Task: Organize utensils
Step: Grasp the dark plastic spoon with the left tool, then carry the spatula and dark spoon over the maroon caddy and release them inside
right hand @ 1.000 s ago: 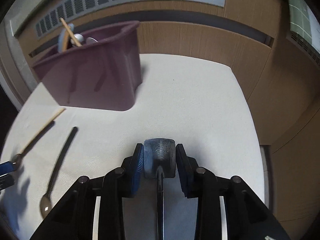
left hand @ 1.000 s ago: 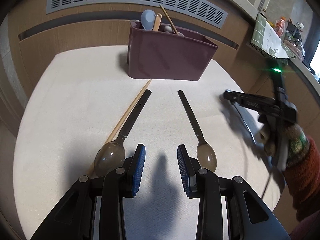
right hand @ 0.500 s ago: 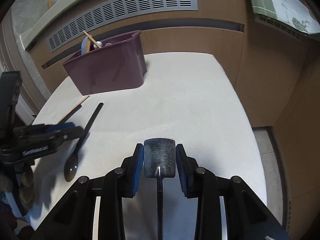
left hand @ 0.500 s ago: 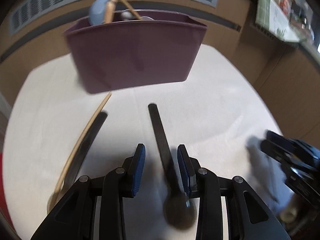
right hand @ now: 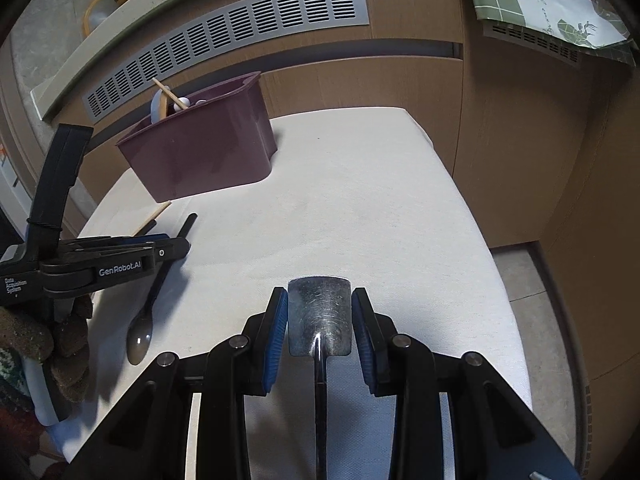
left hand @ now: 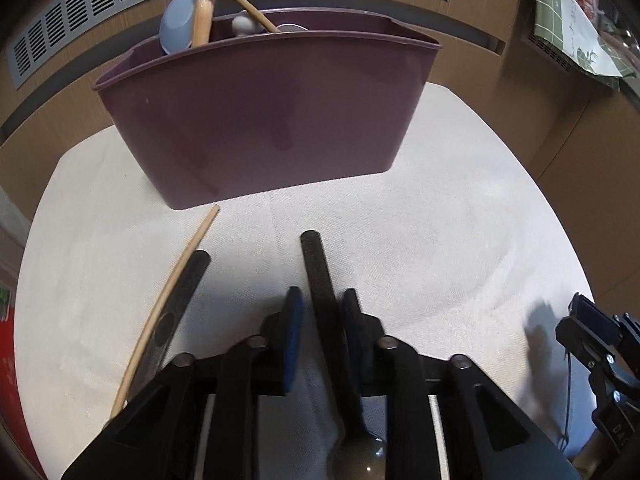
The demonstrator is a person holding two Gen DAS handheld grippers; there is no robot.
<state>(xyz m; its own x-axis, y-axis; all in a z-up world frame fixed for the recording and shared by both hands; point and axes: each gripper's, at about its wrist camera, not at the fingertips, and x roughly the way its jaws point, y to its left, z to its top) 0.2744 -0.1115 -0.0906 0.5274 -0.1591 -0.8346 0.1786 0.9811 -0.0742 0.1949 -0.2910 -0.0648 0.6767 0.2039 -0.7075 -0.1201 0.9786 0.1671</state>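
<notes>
My left gripper point(left hand: 320, 312) straddles the black handle of a dark spoon point(left hand: 320, 276) lying on the white cloth; the jaws stand narrowly apart beside the handle, and contact is unclear. The spoon also shows in the right wrist view point(right hand: 140, 336). My right gripper point(right hand: 320, 320) is shut on a metal spatula point(right hand: 320, 316), its blade between the pads. The purple utensil bin point(left hand: 264, 120) stands behind, holding a blue spoon point(left hand: 178, 30) and wooden utensils.
A second black-handled spoon point(left hand: 180, 292) and a wooden chopstick point(left hand: 176, 276) lie left of my left gripper. The white cloth-covered table point(right hand: 360, 200) ends at wooden panels with a vent grille point(right hand: 224, 44) behind.
My left gripper moved forward and right, lowered over the right spoon's handle, and its jaws narrowed. My right gripper kept hold of the spatula and drew back.
</notes>
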